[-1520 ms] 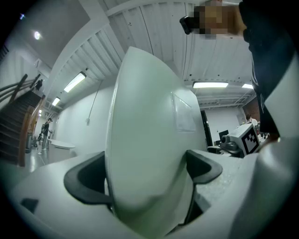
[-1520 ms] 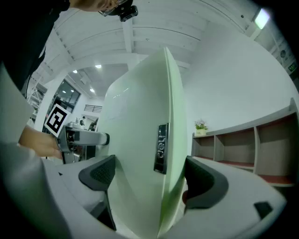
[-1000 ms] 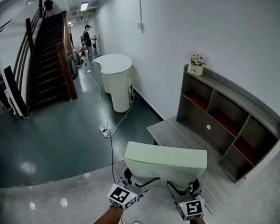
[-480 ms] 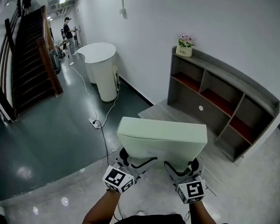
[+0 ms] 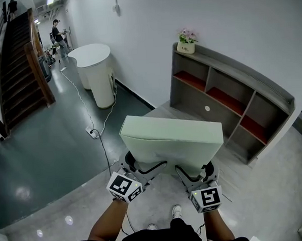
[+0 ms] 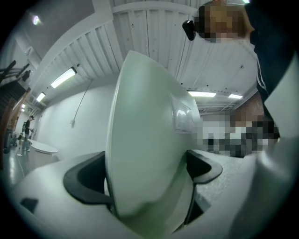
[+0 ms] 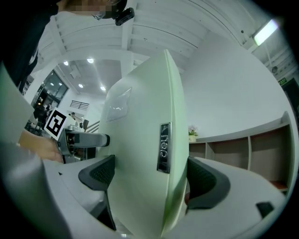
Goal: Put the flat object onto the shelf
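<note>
While the left gripper (image 5: pixel 135 168) and the right gripper (image 5: pixel 195 174) are both clamped tight on the near edge of the pale green flat object (image 5: pixel 173 143), it's held up off the floor, well apart from the grey shelf (image 5: pixel 245 76) over on the right.

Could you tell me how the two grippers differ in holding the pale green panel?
The left gripper grips the panel's near edge toward its left end; the right gripper toward its right end. The left gripper's marker cube sits turned cornerwise, the right gripper's cube nearly square. A dark label lies between the right gripper's fingers; the left gripper's show plain surface. Both are shut on the panel.
</note>
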A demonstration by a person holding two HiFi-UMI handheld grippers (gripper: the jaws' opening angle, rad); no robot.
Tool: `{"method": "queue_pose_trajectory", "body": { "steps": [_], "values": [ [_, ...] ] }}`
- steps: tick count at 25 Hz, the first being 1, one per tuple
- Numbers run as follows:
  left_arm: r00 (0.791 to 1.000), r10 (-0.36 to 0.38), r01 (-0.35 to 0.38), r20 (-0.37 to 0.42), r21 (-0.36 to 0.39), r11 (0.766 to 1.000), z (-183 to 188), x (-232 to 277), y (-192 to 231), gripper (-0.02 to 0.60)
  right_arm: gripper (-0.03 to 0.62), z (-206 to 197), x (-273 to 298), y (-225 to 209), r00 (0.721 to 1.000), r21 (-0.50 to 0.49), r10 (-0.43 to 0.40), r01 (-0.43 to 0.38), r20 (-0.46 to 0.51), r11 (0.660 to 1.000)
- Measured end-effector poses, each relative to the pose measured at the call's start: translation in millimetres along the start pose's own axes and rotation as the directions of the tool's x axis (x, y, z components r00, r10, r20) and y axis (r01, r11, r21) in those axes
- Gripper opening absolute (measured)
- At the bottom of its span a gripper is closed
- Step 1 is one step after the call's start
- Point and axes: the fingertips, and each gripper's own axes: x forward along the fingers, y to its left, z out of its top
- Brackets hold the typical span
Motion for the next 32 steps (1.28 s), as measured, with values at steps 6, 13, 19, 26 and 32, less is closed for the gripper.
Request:
{"method": "queue_pose_trajectory", "body": {
  "steps": [6, 13, 19, 26, 32],
  "values": [
    [1.000, -0.025, 0.025, 0.000, -0.008, 1.000, -5.5, 35.0, 1.9, 0.518, 0.466, -4.8, 10.8, -30.6, 1.000, -0.008, -0.020, 0.020, -0.003, 1.000],
    [0.998, -0.060, 0.060, -0.012, -0.027, 0.998, -16.2, 97.5, 4.0, 0.518, 0.466, -11.3, 28.8, -88.8, 0.998, 0.012, -0.048, 0.047, 0.052, 0.999],
    [0.996, -0.093, 0.093, -0.007, -0.026, 0.995, -25.2, 159.1, 1.8, 0.518, 0.466, -16.1, 44.3, -146.9, 0.994, 0.001, -0.078, 0.078, 0.073, 0.997],
    [0.990, -0.138, 0.138, -0.003, -0.013, 0.990, -25.5, 223.0, -7.6, 0.518, 0.466, -17.8, 52.4, -206.4, 0.991, 0.002, -0.118, 0.118, 0.069, 0.993],
    [0.987, -0.162, 0.162, -0.001, -0.025, 0.986, -31.7, 267.2, -15.7, 0.518, 0.466, -22.1, 54.8, -247.7, 0.983, 0.014, -0.160, 0.160, 0.084, 0.987]
  ]
}}
